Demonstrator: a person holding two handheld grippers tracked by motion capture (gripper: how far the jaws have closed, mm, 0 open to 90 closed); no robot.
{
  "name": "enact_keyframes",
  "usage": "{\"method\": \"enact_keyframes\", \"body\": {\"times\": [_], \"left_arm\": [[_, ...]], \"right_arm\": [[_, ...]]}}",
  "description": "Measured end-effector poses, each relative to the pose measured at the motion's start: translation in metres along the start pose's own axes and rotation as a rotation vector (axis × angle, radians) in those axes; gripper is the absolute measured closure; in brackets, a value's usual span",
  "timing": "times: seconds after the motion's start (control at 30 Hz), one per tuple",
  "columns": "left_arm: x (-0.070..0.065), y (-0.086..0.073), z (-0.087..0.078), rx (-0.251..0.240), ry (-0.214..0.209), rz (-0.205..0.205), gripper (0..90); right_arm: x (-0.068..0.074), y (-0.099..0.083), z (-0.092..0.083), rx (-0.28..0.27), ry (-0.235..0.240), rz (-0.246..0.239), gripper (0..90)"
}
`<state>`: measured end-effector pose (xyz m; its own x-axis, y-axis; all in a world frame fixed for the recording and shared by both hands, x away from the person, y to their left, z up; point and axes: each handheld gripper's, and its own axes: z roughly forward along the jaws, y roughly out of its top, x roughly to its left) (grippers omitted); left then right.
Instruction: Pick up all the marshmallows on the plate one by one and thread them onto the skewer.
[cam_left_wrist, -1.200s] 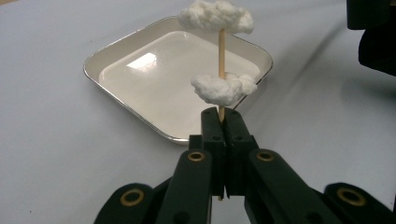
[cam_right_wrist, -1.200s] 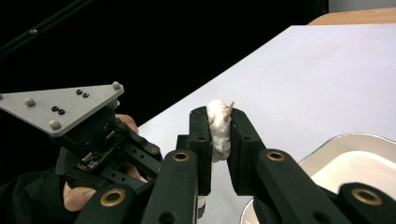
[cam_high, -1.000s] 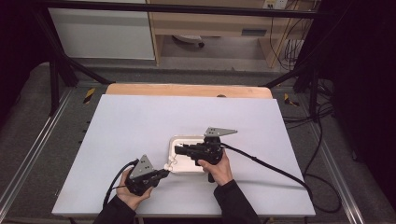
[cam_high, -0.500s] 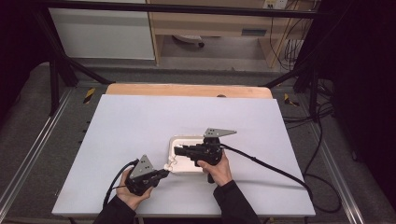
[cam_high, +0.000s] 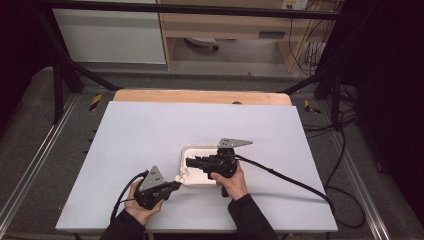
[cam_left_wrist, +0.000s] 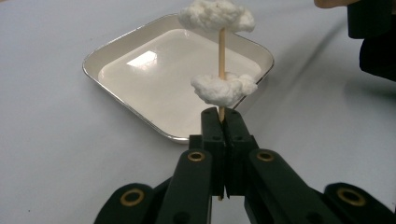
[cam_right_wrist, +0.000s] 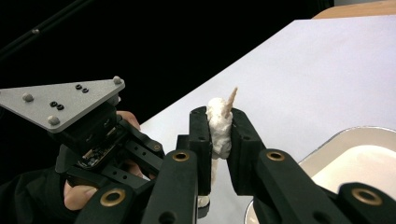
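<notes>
Skewering white pieces over the tray (cam_high: 200, 150)

Left hand-held gripper (cam_left_wrist: 222, 122) clamps the skewer (cam_left_wrist: 222, 51); right hand-held gripper (cam_right_wrist: 219, 126), at its 2 o'clock, pinches the top white piece (cam_right_wrist: 219, 128).

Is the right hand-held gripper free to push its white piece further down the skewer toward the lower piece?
Probably yes: the right hand-held gripper already clamps the top piece, and bare skewer separates it from the lower piece.

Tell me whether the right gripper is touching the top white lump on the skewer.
Touching. In the right gripper view, the right gripper has both pads pressed against the top white lump, with the skewer tip poking out above it.
</notes>
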<state>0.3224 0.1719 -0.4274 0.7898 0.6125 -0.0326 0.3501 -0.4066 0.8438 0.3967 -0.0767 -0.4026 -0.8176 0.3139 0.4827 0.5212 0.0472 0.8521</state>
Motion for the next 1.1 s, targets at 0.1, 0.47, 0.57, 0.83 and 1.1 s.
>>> {"method": "enact_keyframes", "body": {"times": [0.1,0.47,0.57,0.83,1.1], "left_arm": [[0.000,0.000,0.000,0.006,-0.001,-0.001,89.4],[0.000,0.006,-0.002,-0.056,0.006,-0.010,89.5],[0.001,0.004,-0.001,-0.050,-0.003,-0.016,89.4],[0.001,0.004,-0.002,-0.064,-0.004,-0.007,89.4],[0.001,0.004,-0.001,-0.055,-0.002,-0.016,89.4]], "right_arm": [[0.000,-0.001,0.000,0.010,-0.001,0.002,82.2],[0.000,-0.003,0.006,0.020,0.013,0.002,80.8],[0.002,-0.002,0.004,0.024,-0.008,-0.012,78.3],[0.004,0.000,0.001,0.018,-0.089,-0.064,44.5],[0.004,0.001,-0.003,0.028,-0.119,-0.071,42.2]]}}
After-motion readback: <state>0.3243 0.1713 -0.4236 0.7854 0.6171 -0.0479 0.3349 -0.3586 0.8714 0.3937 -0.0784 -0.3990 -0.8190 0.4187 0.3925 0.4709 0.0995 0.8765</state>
